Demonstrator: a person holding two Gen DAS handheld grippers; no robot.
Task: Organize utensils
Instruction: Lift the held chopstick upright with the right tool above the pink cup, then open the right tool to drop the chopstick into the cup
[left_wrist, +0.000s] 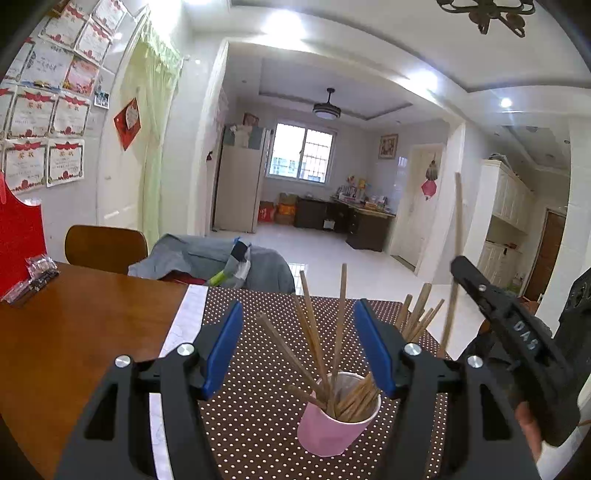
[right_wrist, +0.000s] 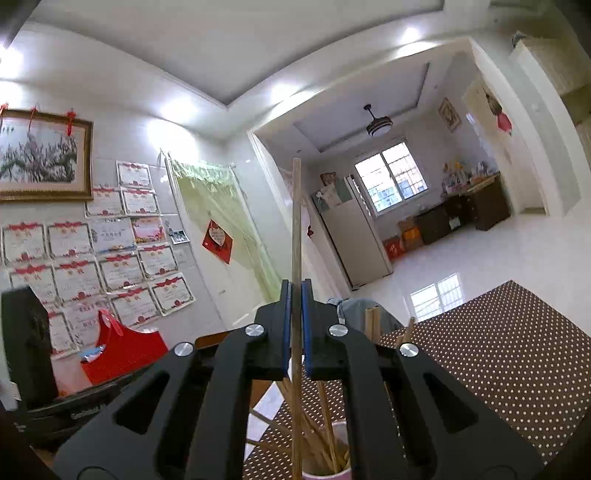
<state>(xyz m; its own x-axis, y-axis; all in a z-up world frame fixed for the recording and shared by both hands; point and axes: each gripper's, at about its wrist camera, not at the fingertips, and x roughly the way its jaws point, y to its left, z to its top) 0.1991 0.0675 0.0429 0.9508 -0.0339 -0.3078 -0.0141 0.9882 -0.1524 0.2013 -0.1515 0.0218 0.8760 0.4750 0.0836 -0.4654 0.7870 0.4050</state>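
From the left wrist, the left gripper (left_wrist: 299, 347) stands wide open with nothing in it, above the pink cup (left_wrist: 334, 424) full of chopsticks (left_wrist: 332, 354) on the dotted mat (left_wrist: 258, 406) near the table's (left_wrist: 74, 332) right edge. From the right wrist, the right gripper (right_wrist: 295, 291) is clamped tight on one upright chopstick (right_wrist: 296, 221) over that cup (right_wrist: 341, 432).

Left gripper (left_wrist: 297, 347), right gripper (right_wrist: 295, 321): black frames, blue pads, silver screws.
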